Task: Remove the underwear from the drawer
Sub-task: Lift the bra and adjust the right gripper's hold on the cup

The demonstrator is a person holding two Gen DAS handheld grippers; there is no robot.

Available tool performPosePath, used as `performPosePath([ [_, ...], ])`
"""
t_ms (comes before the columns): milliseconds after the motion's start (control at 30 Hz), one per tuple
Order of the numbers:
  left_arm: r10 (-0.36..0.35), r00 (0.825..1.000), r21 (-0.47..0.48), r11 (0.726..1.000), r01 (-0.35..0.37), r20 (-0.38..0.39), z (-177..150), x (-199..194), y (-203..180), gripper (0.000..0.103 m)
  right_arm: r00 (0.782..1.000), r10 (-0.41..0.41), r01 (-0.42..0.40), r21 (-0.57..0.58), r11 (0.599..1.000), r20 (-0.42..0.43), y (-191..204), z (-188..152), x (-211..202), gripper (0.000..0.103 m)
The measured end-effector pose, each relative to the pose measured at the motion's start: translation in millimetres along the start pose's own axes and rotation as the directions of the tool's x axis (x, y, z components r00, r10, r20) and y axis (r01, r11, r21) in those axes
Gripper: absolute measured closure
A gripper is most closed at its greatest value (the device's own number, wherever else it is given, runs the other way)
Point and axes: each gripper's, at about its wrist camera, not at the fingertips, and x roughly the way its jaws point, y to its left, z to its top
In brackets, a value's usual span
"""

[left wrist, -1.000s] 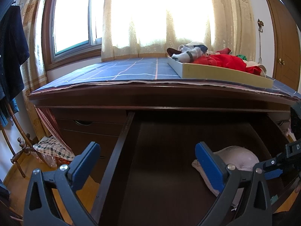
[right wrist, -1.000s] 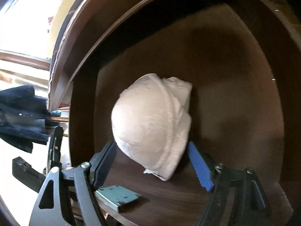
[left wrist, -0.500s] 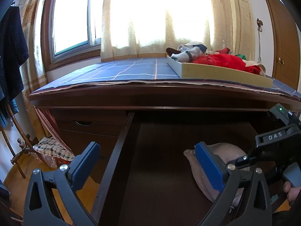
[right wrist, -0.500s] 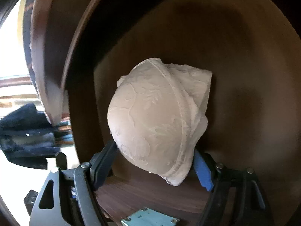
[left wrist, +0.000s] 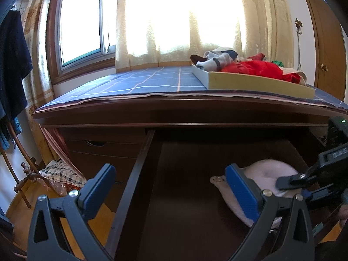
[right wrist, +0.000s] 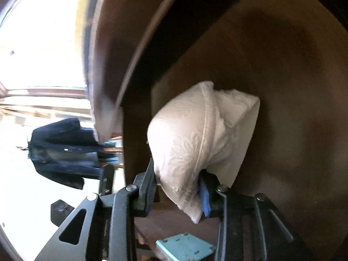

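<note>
We see the dark wooden bench (left wrist: 195,111) with its drawer (left wrist: 139,174) pulled open. Inside, toward the drawer's right side, lies the pale underwear (right wrist: 195,139). Our right tool (right wrist: 178,187) has just been closing: its pads now pinch the garment's near lower edge, and the rest bulges up and away beyond the fingertips. Our left tool (left wrist: 171,187) hangs wide and empty over the drawer's left wall, the underwear just behind its right finger (left wrist: 241,189).
</note>
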Motion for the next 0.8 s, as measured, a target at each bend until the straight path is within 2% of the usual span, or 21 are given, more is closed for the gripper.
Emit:
performPosePath([
  [200, 0.009, 1.000, 0.010, 1.000, -0.009, 0.004, -0.6, -0.2, -2.1, 0.000, 0.995, 0.084, -0.081, -0.048, 0.996, 0.062, 3.4, -6.0, -43.5, 0.069],
  [433, 0.014, 1.000, 0.019, 1.000, -0.014, 0.002, -0.5, 0.9, -3.9, 0.000, 0.979, 0.183, -0.175, -0.088, 0.981, 0.092, 8.6, -8.9, -85.1, 0.072],
  [467, 0.015, 1.000, 0.022, 1.000, -0.015, 0.003, -0.6, 0.9, -4.4, 0.000, 0.976, 0.199, -0.191, -0.093, 0.977, 0.092, 10.7, -10.7, -89.1, 0.077],
  [500, 0.016, 1.000, 0.024, 1.000, -0.016, 0.004, -1.1, 0.5, -4.5, 0.000, 0.972, 0.216, -0.208, -0.096, 0.973, 0.090, 12.4, -11.1, -91.0, 0.088],
  [533, 0.015, 1.000, 0.025, 1.000, -0.015, 0.004, -1.2, 0.5, -4.5, 0.000, 0.970, 0.227, -0.218, -0.103, 0.971, 0.088, 14.1, -10.9, -93.8, 0.090],
  [600, 0.015, 1.000, 0.025, 1.000, -0.015, 0.004, -1.2, 0.1, -4.3, 0.000, 0.974, 0.205, -0.191, -0.144, 0.971, 0.094, 21.5, -12.2, -97.5, 0.090],
  [633, 0.016, 1.000, 0.024, 1.000, -0.016, 0.004, -1.1, 0.2, -4.1, 0.000, 0.980, 0.166, -0.147, -0.167, 0.975, 0.106, 24.0, -12.7, -99.1, 0.090],
  [800, 0.016, 1.000, 0.026, 1.000, -0.016, 0.007, -1.4, 1.2, -4.1, 0.000, 0.981, 0.170, -0.155, -0.146, 0.977, 0.095, 25.2, -12.7, -90.5, 0.090],
])
